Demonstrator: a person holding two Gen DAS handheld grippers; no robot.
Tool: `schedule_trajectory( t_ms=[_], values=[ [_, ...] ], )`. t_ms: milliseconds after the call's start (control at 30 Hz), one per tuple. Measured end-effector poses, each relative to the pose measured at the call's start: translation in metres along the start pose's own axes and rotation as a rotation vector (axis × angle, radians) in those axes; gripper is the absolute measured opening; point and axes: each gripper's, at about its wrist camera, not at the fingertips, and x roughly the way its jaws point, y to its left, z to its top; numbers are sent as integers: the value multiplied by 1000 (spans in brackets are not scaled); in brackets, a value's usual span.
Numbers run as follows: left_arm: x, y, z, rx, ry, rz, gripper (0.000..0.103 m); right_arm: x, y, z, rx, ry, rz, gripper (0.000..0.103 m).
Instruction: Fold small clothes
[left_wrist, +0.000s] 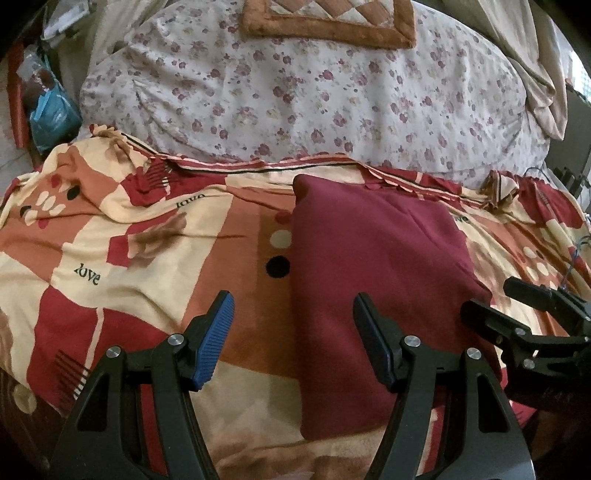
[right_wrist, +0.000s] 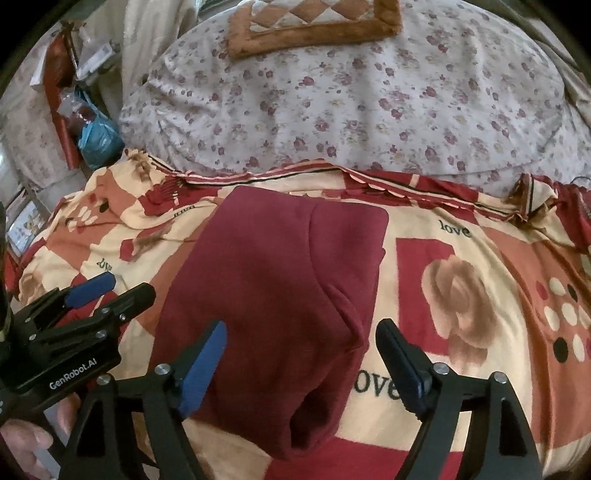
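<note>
Judging from how it lies, you have most of this piece done: the maroon garment (right_wrist: 273, 295) sits as a compact, roughly rectangular bundle on the patterned bedsheet (left_wrist: 122, 236), filling the centre of the right wrist view and the centre-right of the left wrist view. A layer is doubled over along its right side, with a soft ridge running down the middle of the frame in the right wrist view, and the lower right corner bulges and gapes a little — that edge looks like the least tidy part. Your right gripper (right_wrist: 299, 365) has its jaws spread wide, the lower edge of the garment lying between them but neither pad pressing on it; nothing is pinched. Your left gripper (left_wrist: 291, 339) is likewise spread and empty, hovering low in the frame over the garment's left edge and the sheet beside it. What remains, as far as you can tell from here, is at most one more fold to halve the bundle, or a smoothing of that loose corner — whether the shape counts as finished is a call for you. No other small clothes waiting to be folded are visible; the floral duvet (left_wrist: 314, 99) across the upper half of both frames is bedding, not part of the job.
</note>
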Motion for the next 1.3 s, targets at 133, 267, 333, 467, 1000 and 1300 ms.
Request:
schedule_trajectory(
  t_ms=[133, 267, 333, 467, 1000, 1300],
  values=[
    [-1, 2, 0, -3, 2, -6, 68, -1, 3, 0, 6, -10, 3, 87],
    [-1, 1, -1, 0, 9, -10, 68, 1, 4, -1, 2, 2, 2, 89],
    [0, 1, -1, -5, 12, -18, 69, 3, 4, -1, 5, 12, 5, 89],
    [3, 1, -1, -17, 16, -38, 86, 6, 2, -2, 7, 21, 6, 89],
    [11, 6, -2, -28, 23, 3, 86, 16, 0, 7, -6, 22, -24, 89],
    [21, 14, 3, -66, 37, 2, 86, 24, 2, 14, 2, 20, -33, 89]
  ],
)
